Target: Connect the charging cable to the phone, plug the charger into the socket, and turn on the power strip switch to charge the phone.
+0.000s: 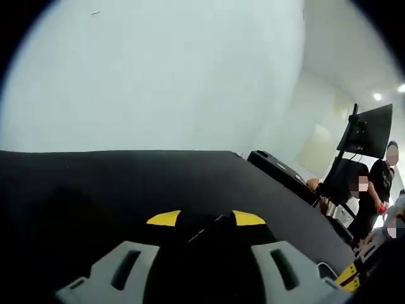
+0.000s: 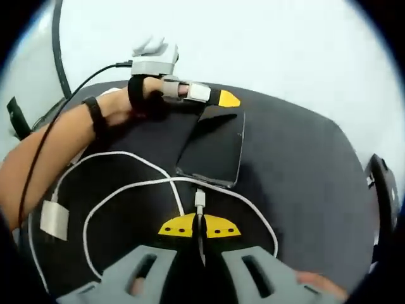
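Note:
The black phone (image 2: 212, 147) lies flat on the black table (image 2: 304, 171). My left gripper (image 2: 215, 100), held by a person's hand (image 2: 123, 101), grips the phone's far end. In the left gripper view my left gripper (image 1: 206, 219) has the phone's dark edge (image 1: 215, 229) between its yellow tips. My right gripper (image 2: 199, 227) is shut on the white cable plug (image 2: 199, 201), which points into the phone's near edge. Whether the plug is seated I cannot tell. The white cable (image 2: 120, 190) loops left to the white charger (image 2: 54, 219).
A forearm (image 2: 50, 152) with a black wristband crosses the table's left side. A black box (image 1: 278, 168) sits off the table's far right corner. Beyond it stand a monitor on a stand (image 1: 370, 130) and a person (image 1: 380, 180). White wall behind.

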Demonstrator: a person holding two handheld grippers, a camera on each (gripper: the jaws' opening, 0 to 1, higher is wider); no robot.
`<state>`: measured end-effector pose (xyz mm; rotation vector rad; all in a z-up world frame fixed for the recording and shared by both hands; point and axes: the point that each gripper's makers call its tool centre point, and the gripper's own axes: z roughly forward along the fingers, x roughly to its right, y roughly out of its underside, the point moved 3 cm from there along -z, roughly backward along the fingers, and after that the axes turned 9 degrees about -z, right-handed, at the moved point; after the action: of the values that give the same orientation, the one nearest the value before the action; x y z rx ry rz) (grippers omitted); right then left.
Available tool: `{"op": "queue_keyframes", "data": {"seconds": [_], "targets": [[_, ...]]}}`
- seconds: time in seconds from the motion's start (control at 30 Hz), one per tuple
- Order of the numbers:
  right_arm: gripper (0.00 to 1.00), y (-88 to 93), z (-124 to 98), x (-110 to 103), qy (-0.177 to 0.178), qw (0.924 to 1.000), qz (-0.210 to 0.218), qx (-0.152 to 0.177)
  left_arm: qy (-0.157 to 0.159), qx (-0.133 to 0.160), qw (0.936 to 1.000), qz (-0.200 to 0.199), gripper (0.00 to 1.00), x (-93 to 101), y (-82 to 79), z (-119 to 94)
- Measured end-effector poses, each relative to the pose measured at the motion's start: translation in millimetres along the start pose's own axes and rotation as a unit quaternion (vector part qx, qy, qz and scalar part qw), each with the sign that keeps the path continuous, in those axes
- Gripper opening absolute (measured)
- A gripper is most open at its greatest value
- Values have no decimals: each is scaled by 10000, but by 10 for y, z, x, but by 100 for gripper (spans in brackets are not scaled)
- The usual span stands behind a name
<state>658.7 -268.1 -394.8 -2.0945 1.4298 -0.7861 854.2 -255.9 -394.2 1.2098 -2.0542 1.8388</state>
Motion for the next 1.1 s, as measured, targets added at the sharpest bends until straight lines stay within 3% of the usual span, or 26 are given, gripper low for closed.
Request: {"op": "queue_keyframes", "data": {"seconds": [0.1, 0.27, 0.3, 0.43, 1.1], "targets": [[2, -38, 0, 41, 284, 9991, -13, 302, 15, 2, 10000, -8, 26, 8, 8, 0], [2, -11, -33, 41, 386, 9981, 26, 488, 32, -1, 10000, -3, 26, -65, -73, 60], [2, -51, -66, 50, 509, 9965, -29, 667, 37, 0, 10000, -1, 26, -58, -66, 55], [2, 20, 3, 18, 417, 9976, 13, 553, 42, -8, 10000, 0, 26, -54, -68, 69], [2, -49, 4, 7, 469, 9964, -5, 707, 72, -16, 10000, 37, 26, -93, -137, 101]]}}
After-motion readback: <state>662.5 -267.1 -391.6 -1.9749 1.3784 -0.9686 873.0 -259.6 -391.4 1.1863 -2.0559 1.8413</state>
